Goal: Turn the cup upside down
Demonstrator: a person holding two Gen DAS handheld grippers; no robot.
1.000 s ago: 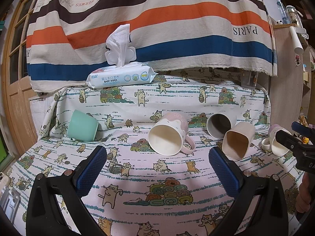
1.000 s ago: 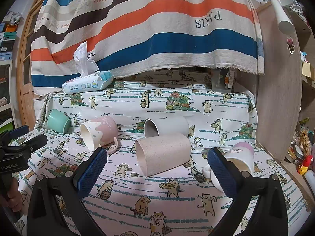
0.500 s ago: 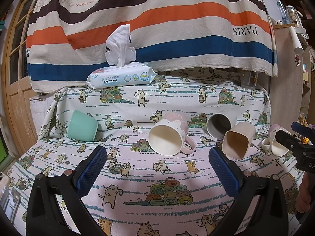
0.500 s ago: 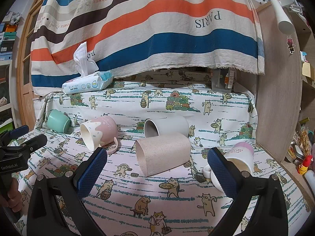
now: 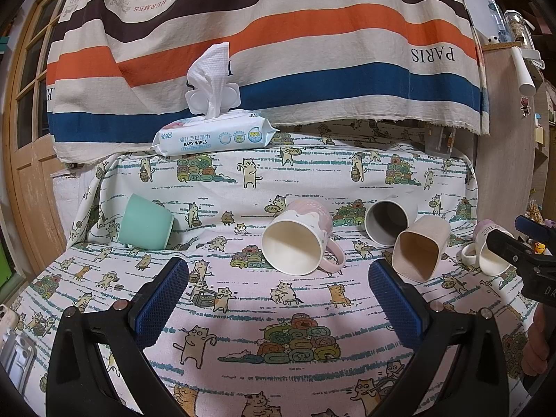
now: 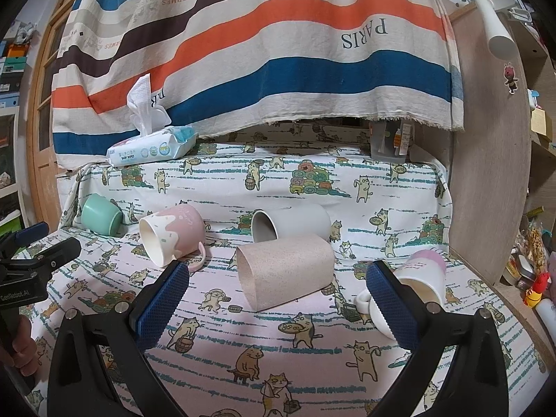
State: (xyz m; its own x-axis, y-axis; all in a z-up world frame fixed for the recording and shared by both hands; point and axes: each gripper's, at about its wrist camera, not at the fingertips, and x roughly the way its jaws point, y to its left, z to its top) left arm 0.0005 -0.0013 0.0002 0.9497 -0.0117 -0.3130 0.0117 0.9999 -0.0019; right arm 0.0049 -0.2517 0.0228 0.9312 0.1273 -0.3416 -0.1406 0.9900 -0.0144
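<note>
Lying on their sides across the cat-print cloth (image 5: 243,312) that covers the surface are five cups: a mint green cup (image 5: 146,224) far left, a pink mug (image 5: 295,239) in the middle with its mouth toward the left gripper (image 5: 278,299), a grey cup (image 5: 387,222) behind a speckled beige cup (image 6: 286,271), and a pink-and-white mug (image 6: 420,278) at the right. The beige cup touches the grey one and lies between the blue pads of the right gripper (image 6: 278,299); the pink-and-white mug sits partly behind the right pad. Both grippers' jaws stand wide apart, holding nothing. A pack of baby wipes (image 5: 212,135) rests on the raised ledge under the striped cloth (image 5: 278,52). Nothing has shifted since the earlier frames. Bare cloth lies open before each gripper; a wooden panel (image 6: 486,173) bounds the right edge.
</note>
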